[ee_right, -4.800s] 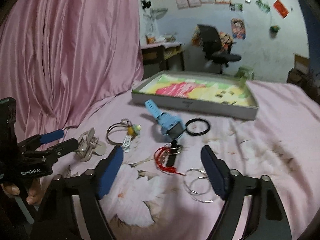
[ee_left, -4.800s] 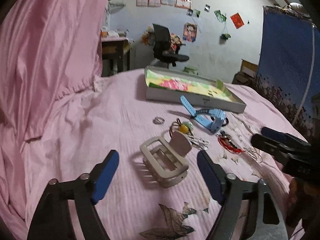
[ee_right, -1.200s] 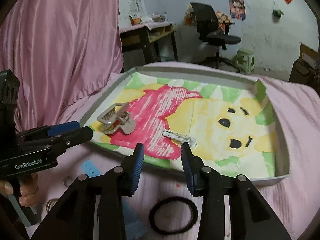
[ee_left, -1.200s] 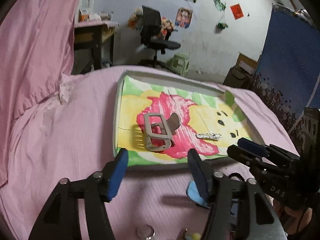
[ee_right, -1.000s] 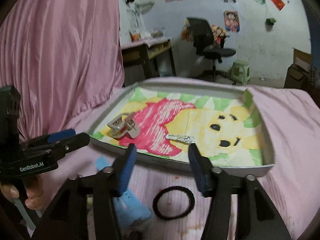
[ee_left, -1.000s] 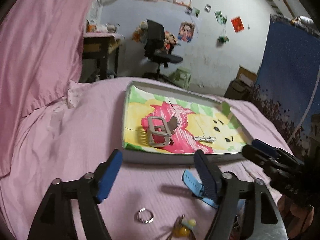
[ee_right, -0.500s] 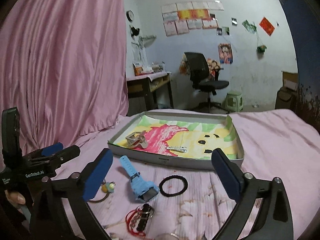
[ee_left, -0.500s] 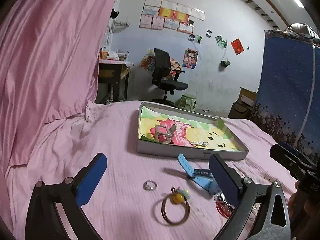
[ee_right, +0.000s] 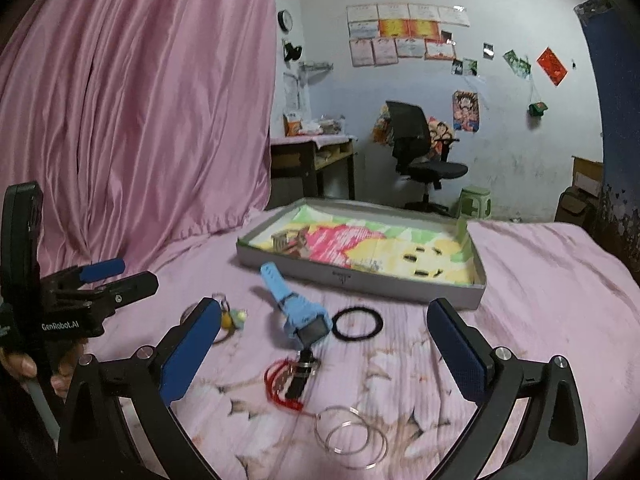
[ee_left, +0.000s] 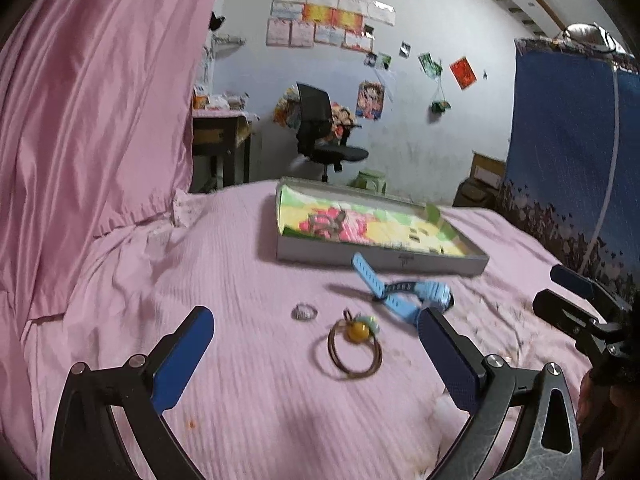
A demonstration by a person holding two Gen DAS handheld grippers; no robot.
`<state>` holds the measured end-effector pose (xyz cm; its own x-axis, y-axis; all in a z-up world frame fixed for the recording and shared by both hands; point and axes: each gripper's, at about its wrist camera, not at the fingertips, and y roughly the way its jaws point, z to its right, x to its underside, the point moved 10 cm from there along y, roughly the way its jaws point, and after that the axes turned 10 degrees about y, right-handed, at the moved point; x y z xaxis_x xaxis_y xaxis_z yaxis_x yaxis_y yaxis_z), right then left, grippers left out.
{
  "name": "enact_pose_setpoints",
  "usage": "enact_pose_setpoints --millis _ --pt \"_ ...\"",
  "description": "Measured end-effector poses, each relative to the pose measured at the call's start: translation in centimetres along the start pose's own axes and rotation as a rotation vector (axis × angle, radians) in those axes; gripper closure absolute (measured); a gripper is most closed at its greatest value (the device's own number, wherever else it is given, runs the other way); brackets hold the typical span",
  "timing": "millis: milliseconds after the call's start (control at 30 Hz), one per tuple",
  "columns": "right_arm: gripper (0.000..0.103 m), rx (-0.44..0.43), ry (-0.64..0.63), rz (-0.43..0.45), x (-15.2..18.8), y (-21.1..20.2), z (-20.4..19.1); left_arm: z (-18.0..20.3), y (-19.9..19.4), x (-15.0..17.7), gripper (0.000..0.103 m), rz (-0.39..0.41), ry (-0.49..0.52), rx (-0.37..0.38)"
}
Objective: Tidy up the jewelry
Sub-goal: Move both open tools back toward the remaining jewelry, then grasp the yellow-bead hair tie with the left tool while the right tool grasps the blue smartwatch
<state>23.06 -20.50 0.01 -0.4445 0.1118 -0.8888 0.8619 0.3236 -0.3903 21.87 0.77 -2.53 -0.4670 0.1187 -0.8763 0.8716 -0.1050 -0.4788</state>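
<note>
Left gripper [ee_left: 316,354]: I read it spread wide, nothing held, hovering above the pink bedsheet [ee_left: 224,288].
Right gripper [ee_right: 324,346]: likewise spread wide and carrying nothing.
Under left jaws: brown hair-tie loop with a yellow bead [ee_left: 354,346]; small silver ring [ee_left: 305,313] just beside it.
Under right jaws: light-blue plastic wristwatch [ee_right: 298,308], black elastic band [ee_right: 357,322], red cord bracelet [ee_right: 286,380], thin silver bangles [ee_right: 352,434].
Destination: shallow grey box lined with a bright cartoon print [ee_right: 448,294], beyond the loose pieces; a beige claw hair clip [ee_right: 289,242] lies inside.
Next pick (my judgement): descend on the bead, closing across it, not the thin loop.
Caution: avoid pinching the sheet.
</note>
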Motion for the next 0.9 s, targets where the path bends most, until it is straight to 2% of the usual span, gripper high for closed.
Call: enact_pose_setpoints --millis 233,333,400,467,667,900 --pt "0.002 0.002 -0.011 -0.095 2.3 1.0 0.3 0.5 1.3 2.1 0.0 -0.103 0.008 0.073" --pt "0.005 0.0 -0.01 -0.133 3.1 1.5 0.3 0.7 1.7 2.6 0.002 -0.124 0.007 0.097" --pt "0.017 -0.005 -0.012 -0.16 3.5 1.9 0.2 0.8 2.1 2.8 0.008 -0.14 0.005 0.113" --pt "0.022 -0.012 -0.011 -0.19 3.9 2.5 0.1 1.1 2.5 3.1 0.02 -0.165 0.002 0.131" --pt "0.034 -0.027 -0.002 -0.285 5.2 4.5 -0.1 1.5 4.0 3.9 0.041 -0.244 -0.028 0.182" --pt "0.035 -0.04 0.005 -0.35 5.5 7.1 0.1 1.7 5.1 4.2 0.066 -0.293 -0.054 0.204"
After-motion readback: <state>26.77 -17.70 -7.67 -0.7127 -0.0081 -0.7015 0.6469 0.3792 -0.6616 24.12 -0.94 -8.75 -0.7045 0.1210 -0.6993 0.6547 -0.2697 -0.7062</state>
